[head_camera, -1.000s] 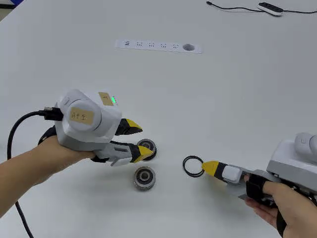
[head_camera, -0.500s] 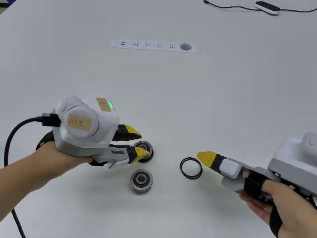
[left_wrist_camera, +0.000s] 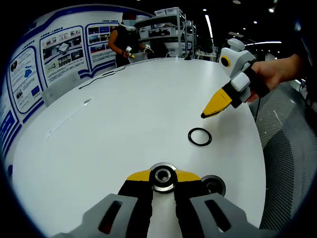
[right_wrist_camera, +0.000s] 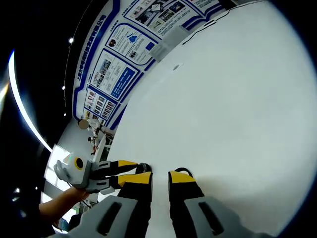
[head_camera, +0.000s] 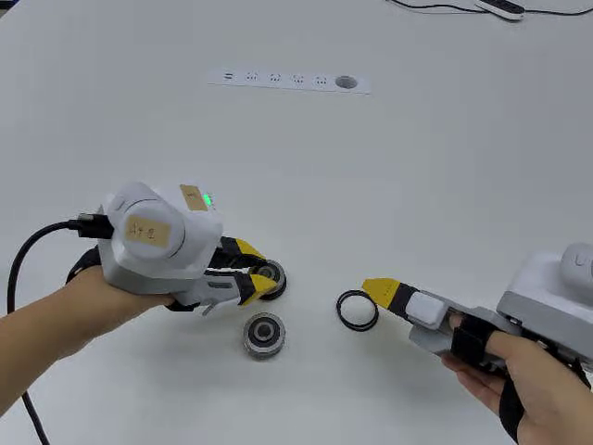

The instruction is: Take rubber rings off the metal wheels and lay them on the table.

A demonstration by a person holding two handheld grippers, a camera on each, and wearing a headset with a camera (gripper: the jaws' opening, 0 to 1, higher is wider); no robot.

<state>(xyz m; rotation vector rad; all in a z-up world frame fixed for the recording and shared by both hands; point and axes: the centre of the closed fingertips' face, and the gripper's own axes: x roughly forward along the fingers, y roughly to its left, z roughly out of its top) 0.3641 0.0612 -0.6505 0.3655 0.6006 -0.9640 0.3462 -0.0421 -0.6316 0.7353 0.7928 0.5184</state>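
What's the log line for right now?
left tool: shut on metal wheel | right tool: open, beside rubber ring | rubber ring: flat on table | second wheel: loose on table

L gripper (head_camera: 259,269) pinches wheel (head_camera: 274,275); ring (head_camera: 357,311) on table (head_camera: 417,167) by R gripper (head_camera: 382,292).

"What's around the left gripper (head_camera: 260,270)?"

"A broad white tabletop (head_camera: 417,185) on every side. Off to its left a flat white power strip (head_camera: 287,81) lies on the surface."

"And the room?"

"Farther left is a wall of blue-bordered posters (left_wrist_camera: 64,47). Far ahead of the jaws stand metal shelving racks (left_wrist_camera: 171,25) under bright ceiling strip lights (left_wrist_camera: 208,22). To the right is grey gridded floor (left_wrist_camera: 285,163)."
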